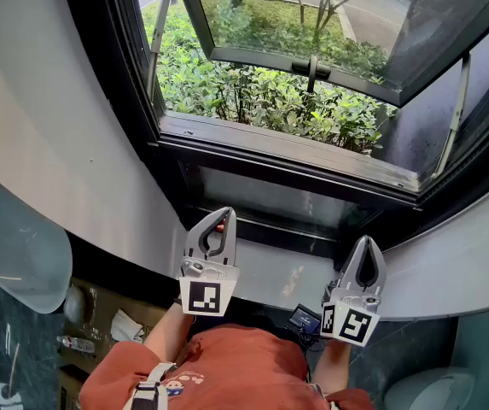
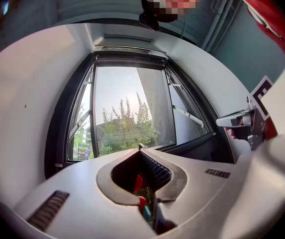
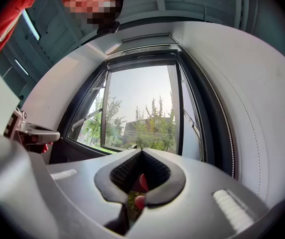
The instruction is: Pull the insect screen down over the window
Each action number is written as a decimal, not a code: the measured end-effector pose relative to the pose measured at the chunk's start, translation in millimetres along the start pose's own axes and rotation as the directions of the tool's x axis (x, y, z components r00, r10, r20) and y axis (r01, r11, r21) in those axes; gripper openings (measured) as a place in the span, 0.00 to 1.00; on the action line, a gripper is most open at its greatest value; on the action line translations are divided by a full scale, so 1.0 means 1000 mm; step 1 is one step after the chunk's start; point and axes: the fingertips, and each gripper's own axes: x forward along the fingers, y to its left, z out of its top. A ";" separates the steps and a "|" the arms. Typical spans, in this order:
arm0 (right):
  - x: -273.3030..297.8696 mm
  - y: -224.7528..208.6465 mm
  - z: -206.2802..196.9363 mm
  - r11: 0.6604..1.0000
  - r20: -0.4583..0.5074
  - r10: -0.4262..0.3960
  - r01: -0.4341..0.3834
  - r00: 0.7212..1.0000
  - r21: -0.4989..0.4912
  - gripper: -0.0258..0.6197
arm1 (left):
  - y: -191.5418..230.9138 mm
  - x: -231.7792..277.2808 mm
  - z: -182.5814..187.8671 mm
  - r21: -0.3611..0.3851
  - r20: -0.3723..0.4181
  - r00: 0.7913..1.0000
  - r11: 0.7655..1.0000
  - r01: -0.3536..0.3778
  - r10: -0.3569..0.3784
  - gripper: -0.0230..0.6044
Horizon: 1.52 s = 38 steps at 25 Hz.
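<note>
Grippers sit nearest to us, over our red shirt (image 1: 227, 366): the left gripper (image 1: 224, 215) and the right gripper (image 1: 366, 240) both have their jaws pressed together with nothing between them, tips pointing toward the window. Just past them runs the pale sill (image 1: 295, 273), then the dark window frame (image 1: 287, 156). The insect screen (image 2: 130, 53) shows only as a pale bar along the top of that frame, well above both grippers. Beyond, the glass sash (image 1: 312, 24) stands swung outward over green shrubs (image 1: 253, 101).
</note>
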 end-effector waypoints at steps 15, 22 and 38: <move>0.001 0.013 -0.004 0.999 -0.014 0.042 -0.043 0.999 -0.023 0.05 | -0.007 -0.003 -0.005 0.013 -0.024 1.000 1.000 0.010 -0.010 0.05; 0.004 0.015 0.003 0.999 0.006 0.046 -0.046 0.999 -0.028 0.05 | -0.005 -0.003 0.001 0.003 -0.009 1.000 1.000 0.007 -0.007 0.05; 0.015 0.015 0.030 0.997 0.074 0.057 -0.053 0.996 -0.057 0.05 | 0.001 0.005 0.028 0.002 0.053 0.999 1.000 0.003 -0.003 0.05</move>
